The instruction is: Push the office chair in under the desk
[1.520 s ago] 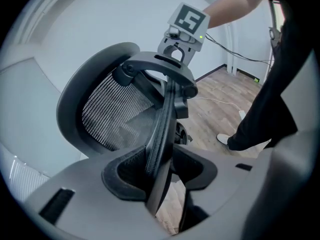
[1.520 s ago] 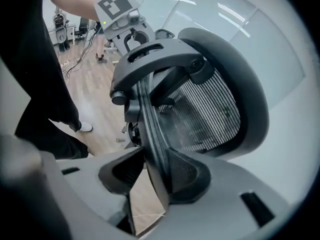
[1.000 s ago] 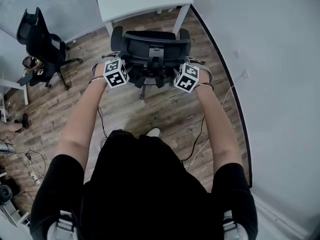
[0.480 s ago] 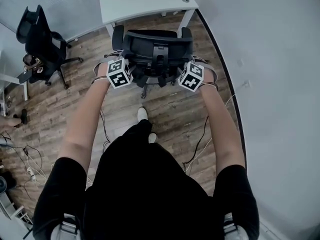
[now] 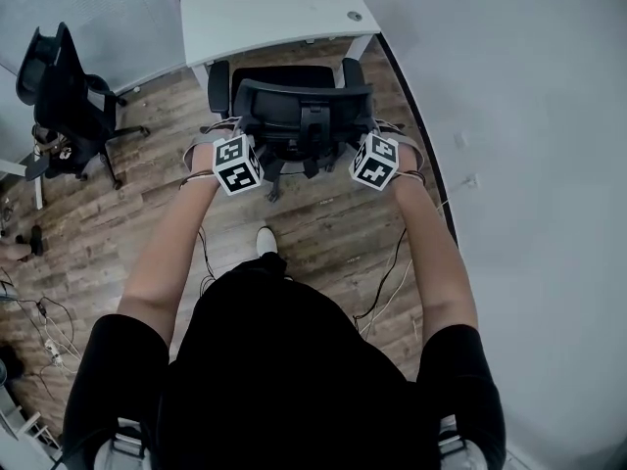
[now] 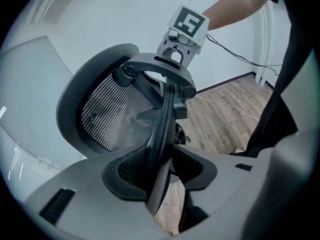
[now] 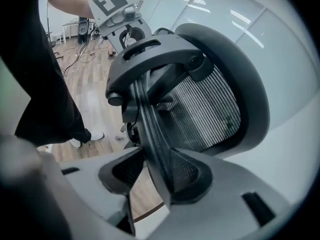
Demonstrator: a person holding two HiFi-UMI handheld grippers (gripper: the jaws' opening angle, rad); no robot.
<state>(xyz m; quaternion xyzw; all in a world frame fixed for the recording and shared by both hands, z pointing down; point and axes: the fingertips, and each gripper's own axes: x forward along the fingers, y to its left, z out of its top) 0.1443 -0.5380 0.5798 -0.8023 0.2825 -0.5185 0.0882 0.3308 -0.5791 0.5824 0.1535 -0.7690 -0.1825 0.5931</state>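
Chair (image 5: 304, 101) nearer desk (image 5: 255, 8) (one of two)

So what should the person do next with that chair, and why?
Probably a short, straight push forward. The left gripper and right gripper both grip the chair by the edges of its back. Its seat only meets the front edge of the desk, so most of it stands out on the floor.

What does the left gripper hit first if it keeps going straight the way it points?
The office chair: its backrest edge already sits between the fingers of the left gripper, apparently clamped. Going straight on just drives the edge deeper between them.
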